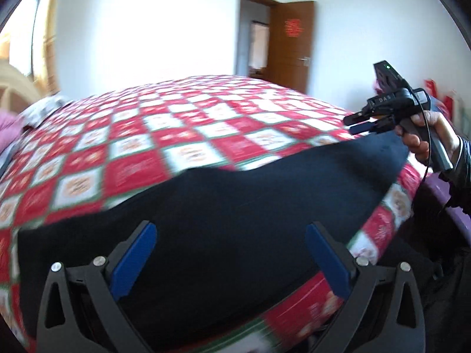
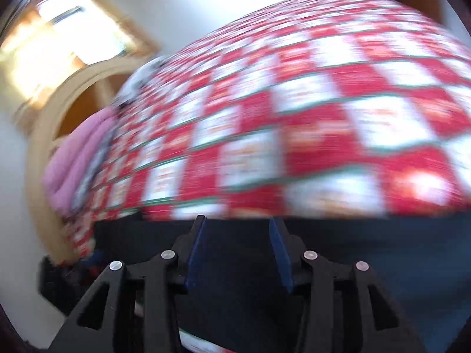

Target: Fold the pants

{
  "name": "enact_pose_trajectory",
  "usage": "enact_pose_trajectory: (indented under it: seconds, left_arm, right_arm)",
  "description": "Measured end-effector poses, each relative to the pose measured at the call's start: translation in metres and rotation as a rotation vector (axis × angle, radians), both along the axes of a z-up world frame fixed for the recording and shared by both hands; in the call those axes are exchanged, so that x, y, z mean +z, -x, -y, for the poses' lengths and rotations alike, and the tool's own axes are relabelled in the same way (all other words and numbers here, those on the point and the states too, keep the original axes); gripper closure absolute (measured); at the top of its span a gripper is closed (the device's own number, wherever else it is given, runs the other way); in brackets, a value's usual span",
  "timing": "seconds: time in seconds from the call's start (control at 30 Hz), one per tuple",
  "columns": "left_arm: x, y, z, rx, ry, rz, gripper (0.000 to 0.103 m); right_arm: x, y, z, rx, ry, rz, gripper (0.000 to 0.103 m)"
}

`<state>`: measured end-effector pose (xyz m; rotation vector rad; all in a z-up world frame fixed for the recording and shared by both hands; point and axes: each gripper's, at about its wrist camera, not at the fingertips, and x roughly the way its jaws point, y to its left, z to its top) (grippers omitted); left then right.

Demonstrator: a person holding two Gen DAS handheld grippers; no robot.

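Observation:
Black pants [image 1: 223, 214] lie flat across the near part of a bed covered with a red, white and green checked quilt [image 1: 164, 135]. My left gripper [image 1: 231, 229] is open above the pants, its blue-padded fingers spread wide and holding nothing. In the left wrist view my right gripper [image 1: 351, 125] hangs just above the right end of the pants, held by a hand, jaws close together. In the blurred right wrist view, the right gripper [image 2: 238, 223] is partly open over the pants [image 2: 368, 264], with nothing between the fingers.
A pink blanket [image 2: 79, 158] and a wooden headboard [image 2: 50, 117] lie at the left end of the bed. An open brown door [image 1: 290, 47] stands in the far wall. The bed edge runs close along the near right side [image 1: 391, 220].

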<state>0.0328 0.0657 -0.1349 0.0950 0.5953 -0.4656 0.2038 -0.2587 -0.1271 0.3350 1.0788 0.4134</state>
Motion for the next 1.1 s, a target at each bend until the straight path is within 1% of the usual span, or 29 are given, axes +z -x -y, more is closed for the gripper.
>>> enact_pose_trajectory:
  seconds: [0.03,0.07,0.1,0.13,0.17,0.23,0.27,0.37,0.4,0.47,0.5,0.57,0.63,0.7,0.77,0.83,0.87,0.93,0.97,1.1]
  left_arm:
    - [-0.001,-0.003,0.015,-0.034,-0.019,-0.006,0.000]
    - [-0.003,-0.006,0.022,-0.056,-0.032,-0.009,0.000]
    - [-0.005,-0.007,0.035,-0.085,-0.047,-0.011,0.000]
    - [-0.008,-0.008,0.047,-0.111,-0.057,-0.020,0.000]
    - [-0.009,-0.009,0.053,-0.128,-0.060,-0.032,0.000]
    - [-0.010,-0.010,0.075,-0.184,-0.049,-0.048,0.000]
    - [-0.005,-0.011,0.084,-0.202,-0.043,-0.052,0.000]
    - [0.000,-0.017,0.118,-0.241,-0.041,-0.084,0.000]
    - [0.002,-0.020,0.129,-0.260,-0.040,-0.090,0.001]
    - [0.004,-0.029,0.152,-0.281,-0.053,-0.109,0.009]
    - [0.005,-0.033,0.166,-0.295,-0.062,-0.131,0.011]
    - [0.004,-0.038,0.187,-0.343,-0.051,-0.162,0.018]
    - [0.000,-0.040,0.213,-0.382,-0.070,-0.173,0.019]
    - [-0.002,-0.039,0.232,-0.406,-0.086,-0.164,0.020]
    - [-0.003,-0.039,0.249,-0.436,-0.077,-0.174,0.023]
    - [-0.007,-0.039,0.264,-0.444,-0.101,-0.170,0.026]
    - [-0.008,-0.041,0.268,-0.448,-0.110,-0.171,0.032]
    - [-0.014,-0.044,0.277,-0.466,-0.118,-0.191,0.035]
    - [-0.016,-0.045,0.280,-0.464,-0.127,-0.187,0.035]
    - [-0.019,-0.038,0.281,-0.473,-0.163,-0.144,0.036]
  right_arm:
    - [0.005,0.012,0.040,-0.098,0.026,0.011,0.058]
    - [0.008,0.023,0.071,-0.175,0.019,0.016,0.058]
    - [0.009,0.035,0.104,-0.243,-0.006,0.019,0.058]
    - [0.012,0.044,0.123,-0.288,-0.025,0.020,0.058]
    - [0.014,0.060,0.153,-0.362,-0.048,0.024,0.058]
    - [0.017,0.081,0.189,-0.444,-0.069,0.038,0.058]
    - [0.019,0.093,0.206,-0.479,-0.075,0.049,0.058]
    - [0.024,0.117,0.235,-0.544,-0.091,0.090,0.058]
    - [0.024,0.121,0.239,-0.556,-0.097,0.102,0.058]
    - [0.023,0.126,0.248,-0.586,-0.121,0.119,0.058]
    - [0.024,0.127,0.251,-0.589,-0.129,0.121,0.058]
    - [0.022,0.129,0.258,-0.593,-0.142,0.127,0.058]
    - [0.021,0.135,0.265,-0.608,-0.159,0.141,0.058]
    - [0.020,0.141,0.271,-0.624,-0.178,0.154,0.058]
    - [0.017,0.144,0.279,-0.644,-0.195,0.149,0.058]
    - [0.016,0.145,0.284,-0.653,-0.209,0.138,0.058]
    - [0.016,0.145,0.286,-0.652,-0.222,0.143,0.058]
    - [0.017,0.145,0.287,-0.646,-0.233,0.160,0.058]
    - [0.017,0.145,0.287,-0.649,-0.224,0.169,0.058]
    - [0.005,0.142,0.284,-0.649,-0.222,0.144,0.059]
